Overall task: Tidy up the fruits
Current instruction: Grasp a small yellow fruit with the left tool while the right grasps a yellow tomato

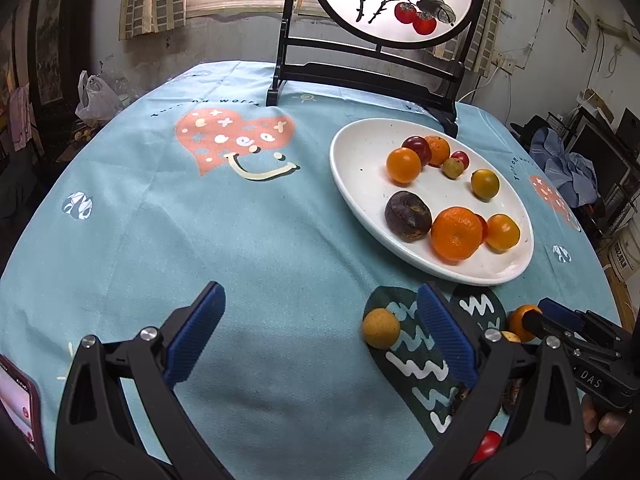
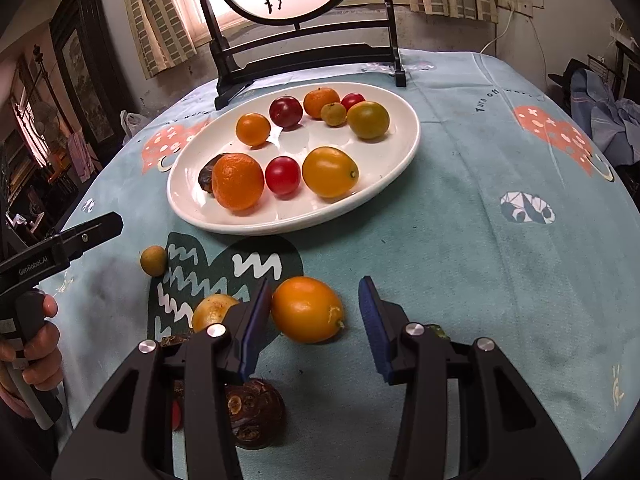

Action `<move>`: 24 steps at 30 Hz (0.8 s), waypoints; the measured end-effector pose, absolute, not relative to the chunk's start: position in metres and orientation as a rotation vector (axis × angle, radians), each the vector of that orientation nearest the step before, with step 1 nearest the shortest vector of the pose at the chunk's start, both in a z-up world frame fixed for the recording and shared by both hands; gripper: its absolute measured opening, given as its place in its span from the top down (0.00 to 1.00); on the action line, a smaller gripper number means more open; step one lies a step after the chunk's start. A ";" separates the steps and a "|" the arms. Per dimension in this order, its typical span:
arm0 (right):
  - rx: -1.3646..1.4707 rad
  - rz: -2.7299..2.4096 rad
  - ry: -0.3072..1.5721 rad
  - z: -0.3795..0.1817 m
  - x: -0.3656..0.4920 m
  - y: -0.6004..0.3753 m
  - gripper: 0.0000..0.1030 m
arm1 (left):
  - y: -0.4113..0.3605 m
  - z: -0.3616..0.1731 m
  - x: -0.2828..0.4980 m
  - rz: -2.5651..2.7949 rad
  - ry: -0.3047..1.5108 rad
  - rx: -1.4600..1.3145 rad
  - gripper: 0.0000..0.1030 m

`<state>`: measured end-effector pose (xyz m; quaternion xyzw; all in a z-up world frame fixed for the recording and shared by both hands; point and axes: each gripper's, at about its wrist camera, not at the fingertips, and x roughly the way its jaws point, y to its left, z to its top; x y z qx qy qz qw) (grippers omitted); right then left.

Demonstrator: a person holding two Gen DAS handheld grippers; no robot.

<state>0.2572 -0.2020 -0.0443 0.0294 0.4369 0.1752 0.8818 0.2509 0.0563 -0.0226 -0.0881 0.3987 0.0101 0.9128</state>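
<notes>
A white oval plate [image 2: 200, 208] [image 1: 352, 184] holds several fruits: oranges, red plums, yellow-green citrus and a dark brown fruit. On the cloth lie an orange kumquat-like fruit [image 2: 307, 309], a small tan fruit [image 2: 153, 260] [image 1: 381, 328], a yellow fruit [image 2: 212, 310] and a dark brown fruit [image 2: 256, 412]. My right gripper [image 2: 312, 328] is open with its jaws on either side of the orange fruit, the left pad close to it. My left gripper [image 1: 320, 340] is open and empty over bare cloth, left of the small tan fruit.
A black-framed round painted screen [image 1: 392, 0] stands at the table's far edge behind the plate. A phone [image 1: 18, 404] lies at the near left. A red fruit [image 1: 486, 444] lies low right under the left gripper. The table edge curves away on all sides.
</notes>
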 end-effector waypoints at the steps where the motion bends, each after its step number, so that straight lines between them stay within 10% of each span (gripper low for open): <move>1: 0.056 0.370 0.913 -0.044 0.257 -0.200 0.56 | 0.056 -0.023 0.251 0.018 0.823 -0.181 0.05; 24: -0.011 0.387 0.940 -0.054 0.258 -0.189 0.56 | 0.053 -0.023 0.250 0.017 0.828 -0.172 0.05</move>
